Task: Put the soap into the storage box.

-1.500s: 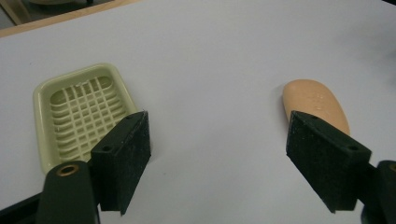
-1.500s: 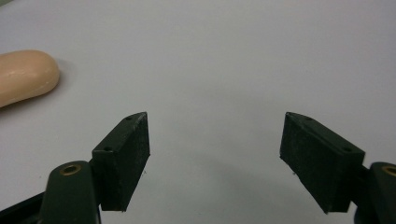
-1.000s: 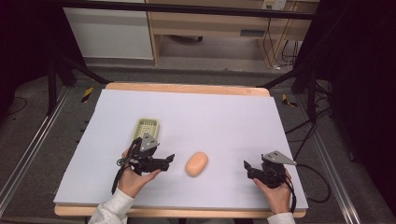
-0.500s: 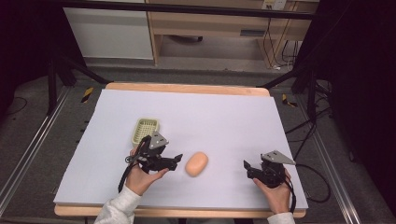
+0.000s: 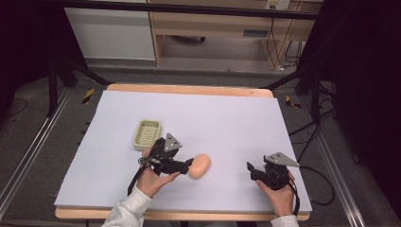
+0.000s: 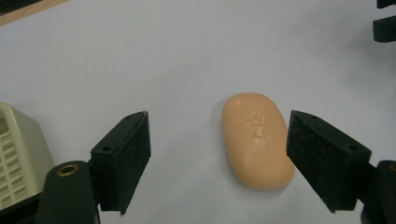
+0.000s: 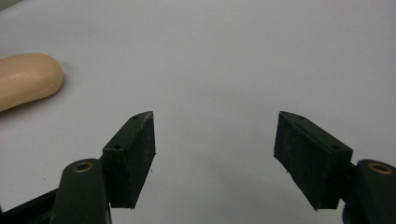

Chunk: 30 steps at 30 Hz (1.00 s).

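A peach-coloured bar of soap [image 5: 199, 166] [image 6: 257, 139] [image 7: 25, 78] lies flat on the white table sheet [image 5: 222, 118], an emblem pressed into its top. My left gripper [image 5: 188, 165] [image 6: 219, 158] is open, its jaws wide on either side of the soap, the soap nearer the right jaw and touching neither. A small cream slotted soap dish [image 5: 147, 134] [image 6: 16, 158] stands just behind and left of that gripper. Near the table's front right, my right gripper [image 5: 250, 169] [image 7: 215, 149] is open over bare sheet, nothing between its jaws.
The table's wooden edge [image 5: 189, 90] runs along the back. Beyond it a wooden shelf unit [image 5: 213, 23] stands on the floor. Cables [image 5: 312, 165] trail off the right side.
My left gripper has moved right, away from the soap dish, until its open jaws straddle the soap. The right gripper has stayed put.
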Motion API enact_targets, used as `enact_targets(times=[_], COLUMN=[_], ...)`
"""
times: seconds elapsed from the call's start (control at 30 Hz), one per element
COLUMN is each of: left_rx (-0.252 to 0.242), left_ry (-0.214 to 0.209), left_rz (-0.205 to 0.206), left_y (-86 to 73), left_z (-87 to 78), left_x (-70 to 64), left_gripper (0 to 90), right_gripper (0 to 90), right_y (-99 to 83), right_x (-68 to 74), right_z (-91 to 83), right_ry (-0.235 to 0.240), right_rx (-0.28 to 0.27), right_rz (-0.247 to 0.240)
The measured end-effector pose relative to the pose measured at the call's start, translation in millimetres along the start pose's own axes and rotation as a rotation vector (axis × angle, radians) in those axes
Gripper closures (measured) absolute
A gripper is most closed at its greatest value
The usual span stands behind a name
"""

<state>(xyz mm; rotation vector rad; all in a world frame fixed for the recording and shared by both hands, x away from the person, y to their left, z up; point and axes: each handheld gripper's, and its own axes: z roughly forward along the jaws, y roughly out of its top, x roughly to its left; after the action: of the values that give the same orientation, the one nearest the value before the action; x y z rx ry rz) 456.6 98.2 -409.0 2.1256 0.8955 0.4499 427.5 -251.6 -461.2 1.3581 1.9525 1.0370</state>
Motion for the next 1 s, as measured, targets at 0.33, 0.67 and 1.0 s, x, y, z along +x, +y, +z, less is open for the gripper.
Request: enact_targets(times=[0.33,0.67,1.0], left_rx=[0.015,0.046,0.082], left_ry=[-0.015,-0.007,-0.021], left_rz=[0.016,0.036,0.048], left_y=[7.7,9.6,12.4], left_z=[10.6,24.4,36.2], left_x=[-11.9,-20.3,-27.7], left_gripper=[21.8,22.1,21.8], right_gripper=[30.5,31.8,31.9], right_y=[0.4,0.5,0.0], right_x=[-0.2,-1.7,-1.9], right_z=[-1.1,-2.1,-1.8], right_ry=[-0.008,-0.009,-0.004], right_rx=[0.002,0.002,0.004], right_rz=[0.007,0.002,0.001])
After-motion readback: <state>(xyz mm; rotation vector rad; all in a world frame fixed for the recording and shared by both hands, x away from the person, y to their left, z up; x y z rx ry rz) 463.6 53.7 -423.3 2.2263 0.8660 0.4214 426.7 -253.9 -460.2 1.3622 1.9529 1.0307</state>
